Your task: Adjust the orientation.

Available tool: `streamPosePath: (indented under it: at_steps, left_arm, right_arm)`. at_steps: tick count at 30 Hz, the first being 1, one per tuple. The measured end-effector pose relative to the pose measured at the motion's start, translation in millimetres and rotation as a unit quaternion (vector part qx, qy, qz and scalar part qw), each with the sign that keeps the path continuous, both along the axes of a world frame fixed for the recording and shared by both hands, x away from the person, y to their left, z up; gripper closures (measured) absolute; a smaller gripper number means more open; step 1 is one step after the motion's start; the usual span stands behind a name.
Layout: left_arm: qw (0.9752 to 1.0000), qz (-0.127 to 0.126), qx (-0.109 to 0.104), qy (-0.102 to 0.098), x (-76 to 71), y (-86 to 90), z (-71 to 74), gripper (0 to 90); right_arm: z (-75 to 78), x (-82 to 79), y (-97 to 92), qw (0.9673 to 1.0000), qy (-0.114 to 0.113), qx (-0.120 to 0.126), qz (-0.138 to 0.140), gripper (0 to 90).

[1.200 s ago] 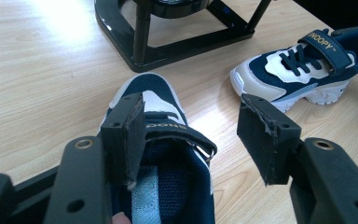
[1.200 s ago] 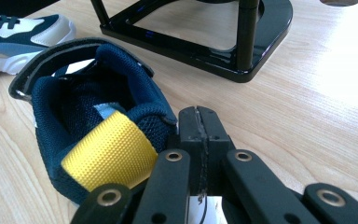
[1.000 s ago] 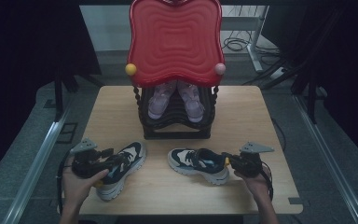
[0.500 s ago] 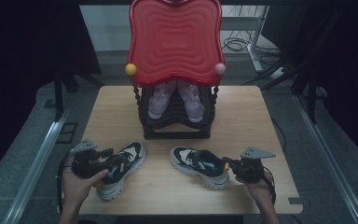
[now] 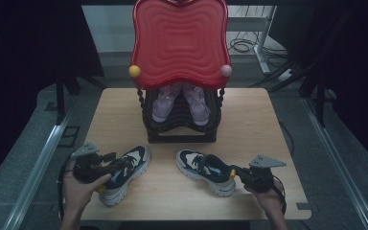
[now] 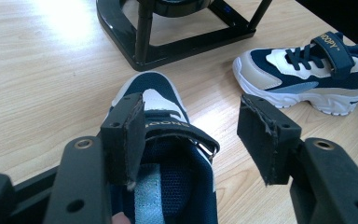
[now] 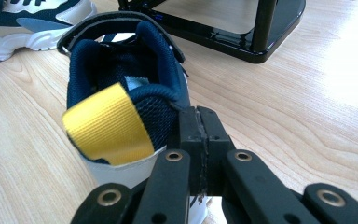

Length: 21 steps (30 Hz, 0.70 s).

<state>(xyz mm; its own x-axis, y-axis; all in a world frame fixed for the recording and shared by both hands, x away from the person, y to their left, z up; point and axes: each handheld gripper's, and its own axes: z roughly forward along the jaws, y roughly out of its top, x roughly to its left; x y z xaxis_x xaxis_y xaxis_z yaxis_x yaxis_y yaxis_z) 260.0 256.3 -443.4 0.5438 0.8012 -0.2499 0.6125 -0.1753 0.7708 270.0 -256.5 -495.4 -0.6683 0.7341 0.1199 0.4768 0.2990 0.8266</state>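
- Near the lower left of the high view, the left gripper [image 5: 106, 165] lies over the left shoe [image 5: 124, 174], a navy and white sneaker that points toward the upper right of the frame, and the person's left hand [image 5: 79, 189] holds the gripper from below.
- At the bottom of the left gripper view, its jaws stand wide apart. One pad [image 6: 129, 135] sits at the collar of this shoe [image 6: 168, 154] and the other pad is over the bare table [image 6: 37, 84], so nothing is pinched between them.
- Toward the lower right of the high view, the right gripper [image 5: 235, 173] meets the heel of the right shoe [image 5: 205, 171], which lies with its toe toward the middle of the table.
- Low in the right gripper view, the two jaws are pressed together, pad against pad, just beside the heel of the shoe [image 7: 121, 93] and next to its yellow heel tab [image 7: 107, 125]. I cannot tell if they pinch the heel edge.
- Behind both shoes, in the centre of the high view, a black rack [image 5: 181, 122] stands on the table and carries a pair of pale purple shoes [image 5: 181, 101], under a red wavy top [image 5: 179, 43].
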Motion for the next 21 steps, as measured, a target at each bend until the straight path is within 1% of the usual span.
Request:
streamPosePath:
  at_steps: [4, 12, 17, 21]
  left_arm:
    - [1.0000, 0.000, 0.000, 0.000, -0.2, 0.5, 0.3, 41.9]
    - [1.0000, 0.000, 0.000, 0.001, -0.1, 0.0, 0.0, 41.9]
    - [1.0000, -0.001, 0.001, 0.001, 0.1, -0.7, -0.4, 41.9]
    - [1.0000, -0.001, 0.001, 0.001, 0.1, -0.6, -0.4, 41.8]
  right_arm:
    - [0.8, -4.0, -0.1, 1.0000, -0.003, -0.002, 0.000, 89.8]
    - [-0.1, -12.3, -1.9, 1.0000, -0.002, -0.003, 0.000, 89.8]
    - [-0.2, -18.1, -1.7, 1.0000, -0.002, -0.001, 0.004, 89.8]
    - [0.5, -22.4, -0.3, 1.0000, -0.004, -0.004, 0.006, 89.8]
